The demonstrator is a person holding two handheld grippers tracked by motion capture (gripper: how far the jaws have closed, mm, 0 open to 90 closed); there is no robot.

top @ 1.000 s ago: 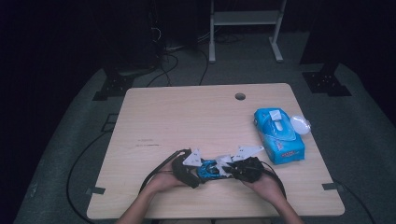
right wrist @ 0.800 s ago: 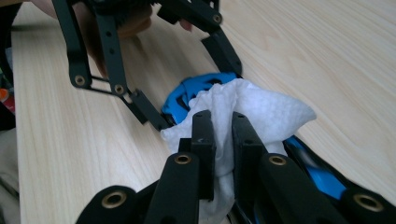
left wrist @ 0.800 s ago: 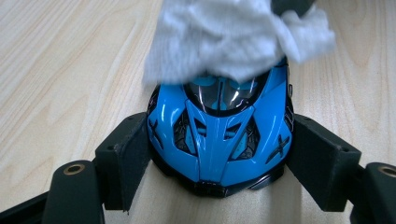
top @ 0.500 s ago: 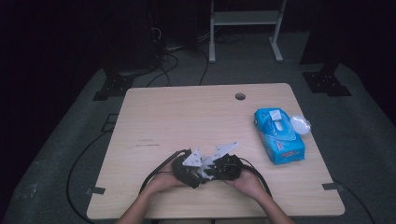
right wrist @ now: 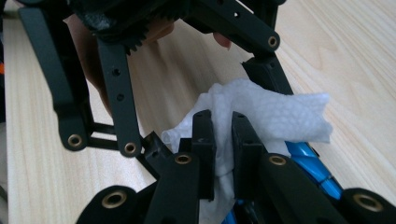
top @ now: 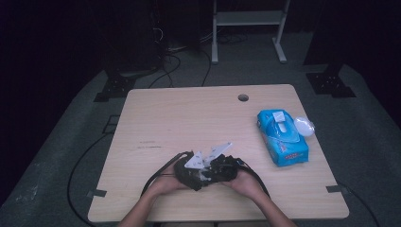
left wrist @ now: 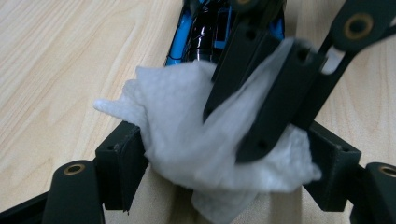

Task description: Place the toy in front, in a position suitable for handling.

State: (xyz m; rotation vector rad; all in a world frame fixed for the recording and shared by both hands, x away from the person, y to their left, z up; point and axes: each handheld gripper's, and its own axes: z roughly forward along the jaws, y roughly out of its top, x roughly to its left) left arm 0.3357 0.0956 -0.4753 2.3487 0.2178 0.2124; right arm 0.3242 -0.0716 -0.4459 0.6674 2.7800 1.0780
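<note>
A wooden table [top: 189, 118] is seen with a blue tissue pack [top: 282, 137] lying well right of both grippers, which are held together near the front edge. A white tissue [left wrist: 187, 140] is pinched by the nearly closed right gripper [right wrist: 223, 135]. The same tissue is bracketed by the wider-set left gripper [left wrist: 224, 158], both pads touching it.

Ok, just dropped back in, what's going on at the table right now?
A person is working a crumpled white paper tissue between two hand-held black grippers at the near edge of the light wooden table. The right gripper is shut on the tissue. The left gripper has its jaws on either side of the wad. A blue plastic tissue pack lies off to the right, untouched.
</note>
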